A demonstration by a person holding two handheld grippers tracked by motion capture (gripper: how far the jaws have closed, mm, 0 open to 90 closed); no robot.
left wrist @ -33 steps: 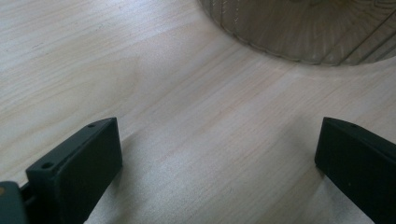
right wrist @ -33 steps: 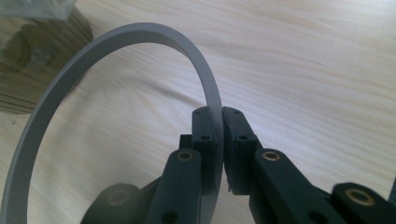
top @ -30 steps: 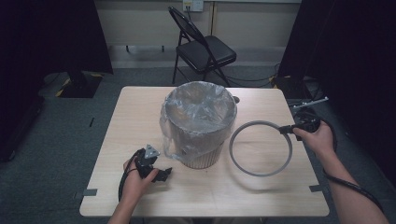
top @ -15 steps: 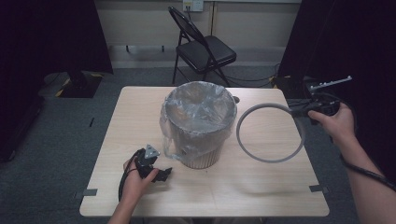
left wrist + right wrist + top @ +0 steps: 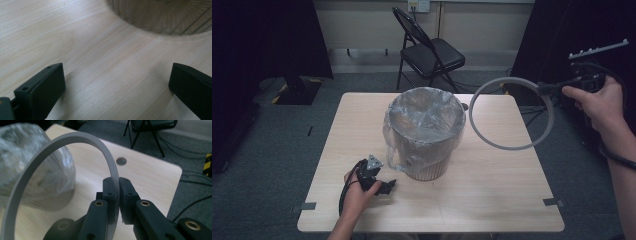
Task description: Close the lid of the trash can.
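A ribbed round bin [image 5: 424,135] lined with a clear plastic bag stands at the middle of the wooden table [image 5: 492,195]. My right gripper [image 5: 546,90] is raised above the table's right edge, shut on the rim of a thin grey ring [image 5: 507,148] that hangs tilted in the air to the right of the bin. In the right gripper view the jaws [image 5: 118,187] pinch the ring [image 5: 75,138], with the bagged bin [image 5: 32,165] behind it. My left gripper [image 5: 384,187] rests on the table in front of the bin, open [image 5: 117,85], nothing between its jaws, the bin's base [image 5: 162,17] just ahead.
A black folding chair [image 5: 432,50] stands beyond the table's far edge. A small dark round spot [image 5: 121,160] lies on the table behind the bin. Cables run over the grey floor at the right. Dark curtains close both sides.
My right hand has lifted the grey ring off the table, up and slightly to the right. The left hand and its gripper have stayed in place.
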